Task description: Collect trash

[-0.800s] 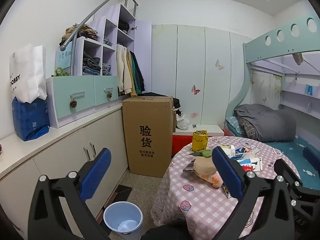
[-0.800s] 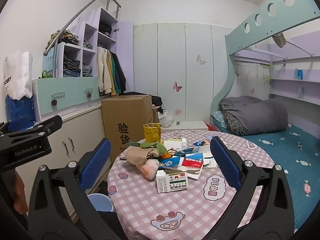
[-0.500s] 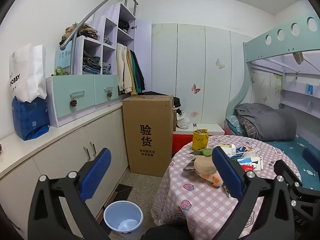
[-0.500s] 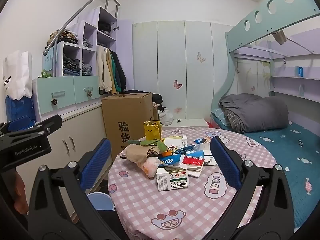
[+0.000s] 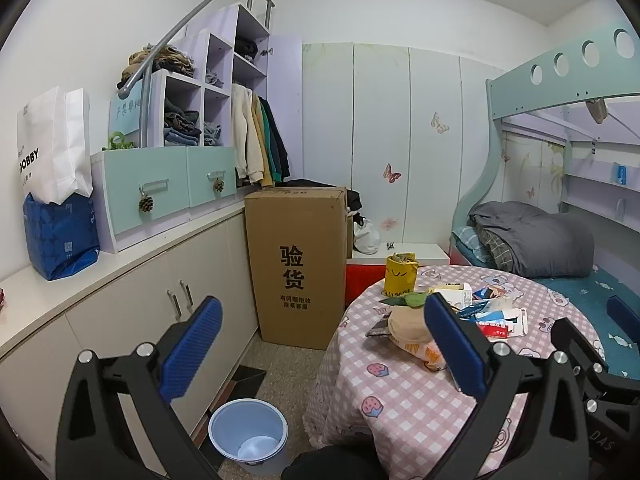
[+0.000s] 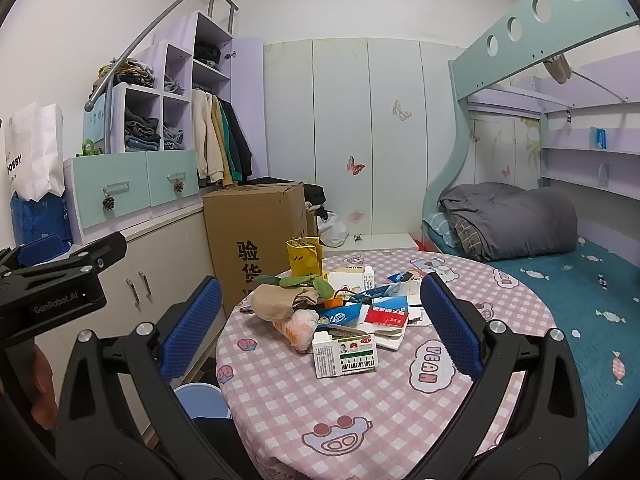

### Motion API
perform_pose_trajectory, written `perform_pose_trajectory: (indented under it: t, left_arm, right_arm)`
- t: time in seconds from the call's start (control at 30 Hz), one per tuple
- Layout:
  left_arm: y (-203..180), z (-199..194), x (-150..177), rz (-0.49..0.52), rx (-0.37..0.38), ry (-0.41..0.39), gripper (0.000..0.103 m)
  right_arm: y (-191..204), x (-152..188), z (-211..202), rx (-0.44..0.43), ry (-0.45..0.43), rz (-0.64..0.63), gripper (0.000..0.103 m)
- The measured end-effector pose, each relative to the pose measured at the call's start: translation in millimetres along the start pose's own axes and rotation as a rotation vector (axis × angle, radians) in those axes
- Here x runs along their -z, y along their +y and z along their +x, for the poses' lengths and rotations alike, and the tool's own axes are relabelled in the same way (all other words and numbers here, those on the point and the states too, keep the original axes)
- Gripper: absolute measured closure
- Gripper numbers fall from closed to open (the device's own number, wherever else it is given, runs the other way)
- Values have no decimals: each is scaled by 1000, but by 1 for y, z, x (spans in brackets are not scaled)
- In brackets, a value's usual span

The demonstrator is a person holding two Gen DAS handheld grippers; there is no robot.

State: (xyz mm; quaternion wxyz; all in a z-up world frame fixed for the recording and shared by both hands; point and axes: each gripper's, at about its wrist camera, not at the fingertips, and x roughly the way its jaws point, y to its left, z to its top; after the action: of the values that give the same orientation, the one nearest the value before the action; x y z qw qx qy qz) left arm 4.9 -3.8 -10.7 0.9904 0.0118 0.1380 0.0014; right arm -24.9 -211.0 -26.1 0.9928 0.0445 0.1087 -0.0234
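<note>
A heap of trash [image 6: 340,308] lies on a round table with a pink checked cloth [image 6: 360,408]: a white carton [image 6: 345,354], a brown paper bag [image 6: 276,300], blue and red wrappers, green leaves and a yellow bag [image 6: 305,256]. The left wrist view shows the same trash heap [image 5: 444,316] to the right. A pale blue bin [image 5: 248,436] stands on the floor left of the table. My left gripper [image 5: 320,348] is open and empty, held above the floor between cupboard and table. My right gripper [image 6: 320,332] is open and empty, short of the heap.
A tall cardboard box [image 5: 298,264] stands behind the table beside white floor cupboards [image 5: 152,304]. A bunk bed with a grey duvet [image 6: 512,220] fills the right side. Paper bags [image 5: 56,184] sit on the cupboard top at left.
Both views have shifted only slightly; the right gripper has edged a little nearer to the table. Both grippers stay open and empty.
</note>
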Motion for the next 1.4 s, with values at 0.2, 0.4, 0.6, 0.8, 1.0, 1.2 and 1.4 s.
perform_pose_trajectory:
  t: [0.2,0.4,0.6,0.8,1.0,1.2,1.4]
  left_arm:
    - [0,0,0,0,1,2,4]
    - [0,0,1,4,0,3,4]
    - [-1,0,1,4,0,4,4]
    - [-1,1,2,5,-1,5,4]
    - [-1,1,2,6,-1,5,4]
    - [-1,1,2,7,-2,6,4]
    - [-1,1,1,7,-1,7,4]
  right_arm:
    - [-2,0,-1,-4,6,8,6]
    - [-3,0,-1,-6,10,11,6]
    - [-3,1,-1,-6,10,11,6]
    - [-3,0,-1,-6,11,12,6]
    - [-5,2,-2,-7,16,16,6]
    - [-5,2,-2,-7,18,16,6]
    - [-5,2,-2,-9,19,19,6]
